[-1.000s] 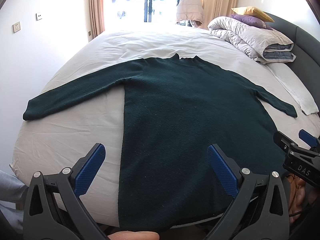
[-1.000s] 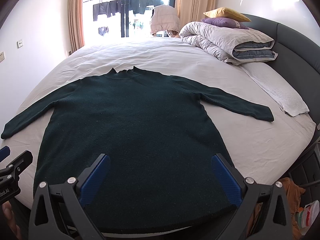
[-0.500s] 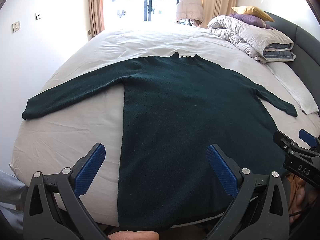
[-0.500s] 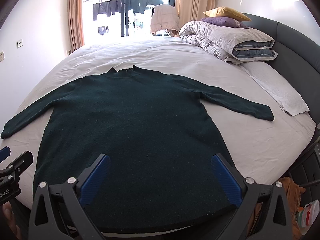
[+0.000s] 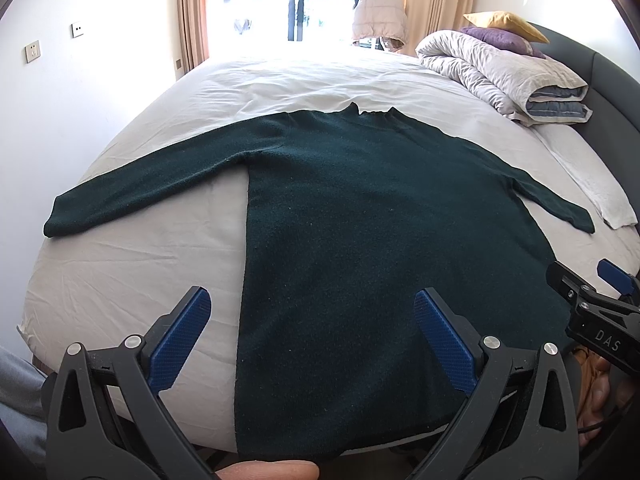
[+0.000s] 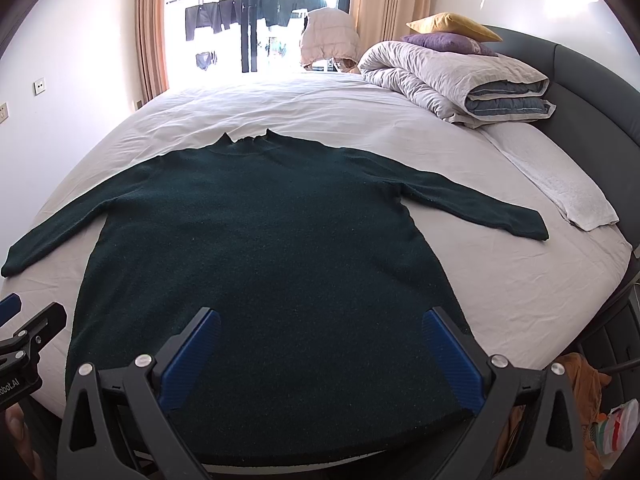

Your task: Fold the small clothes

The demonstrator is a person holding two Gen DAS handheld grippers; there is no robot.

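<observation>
A dark green long-sleeved sweater (image 5: 360, 216) lies flat on the white bed sheet (image 5: 132, 272), collar away from me, both sleeves spread out to the sides. It fills the middle of the right wrist view (image 6: 256, 264) too. My left gripper (image 5: 312, 320) is open and empty, held above the hem at the sweater's left edge. My right gripper (image 6: 320, 340) is open and empty above the hem's right half. Each gripper shows at the edge of the other's view.
A rolled duvet (image 6: 452, 80) with a purple pillow and a yellow pillow lies at the back right by the dark headboard (image 6: 592, 92). A white towel (image 6: 560, 188) lies right of the sleeve. A puffy jacket (image 6: 328, 40) hangs by the window. Bags sit on the floor (image 6: 612, 428).
Both views have shifted very slightly; the sweater and both open grippers stand as before.
</observation>
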